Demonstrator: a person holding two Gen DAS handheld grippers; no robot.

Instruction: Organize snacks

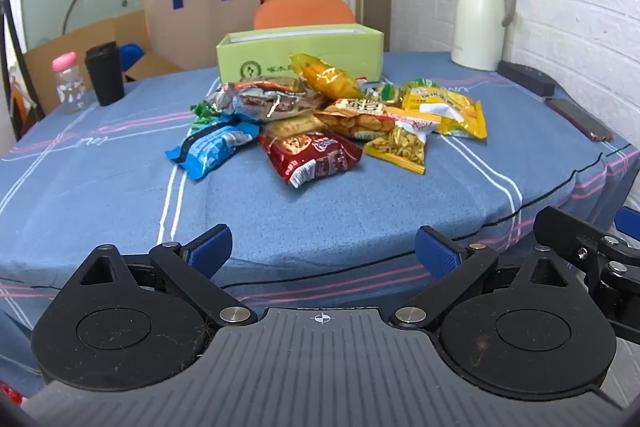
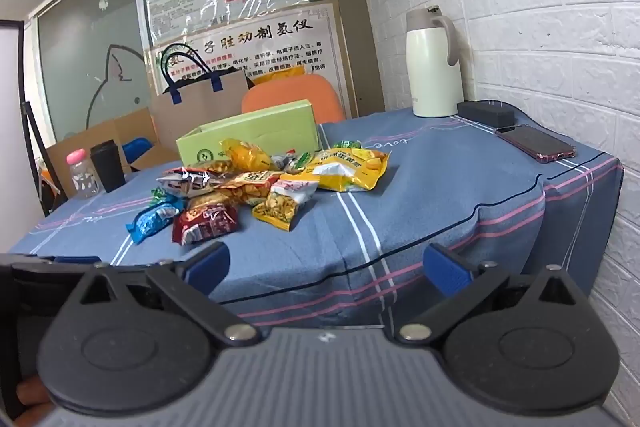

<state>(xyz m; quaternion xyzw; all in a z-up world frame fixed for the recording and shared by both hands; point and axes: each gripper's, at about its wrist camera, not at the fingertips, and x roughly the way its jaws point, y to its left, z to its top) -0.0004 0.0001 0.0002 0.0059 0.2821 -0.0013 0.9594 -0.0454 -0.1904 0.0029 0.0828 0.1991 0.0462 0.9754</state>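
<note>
A heap of snack packets lies mid-table on the blue cloth: a red packet [image 1: 316,157] and a blue packet [image 1: 212,147] at the front, yellow packets [image 1: 448,111] at the right, a silver one [image 1: 260,99] behind. An open green box [image 1: 300,53] stands just behind the heap; it also shows in the right wrist view [image 2: 248,135]. My left gripper [image 1: 324,253] is open and empty, back at the table's near edge. My right gripper [image 2: 326,265] is open and empty, near the front right edge, well short of the red packet [image 2: 206,223].
A white thermos jug [image 1: 482,17] stands at the back right by the brick wall, with a black block [image 2: 486,113] and a phone [image 2: 536,143] beside it. A black cup [image 1: 104,73] and a pink-capped bottle [image 1: 68,83] stand back left. A paper bag [image 1: 200,15] and an orange chair [image 1: 304,11] are behind the table.
</note>
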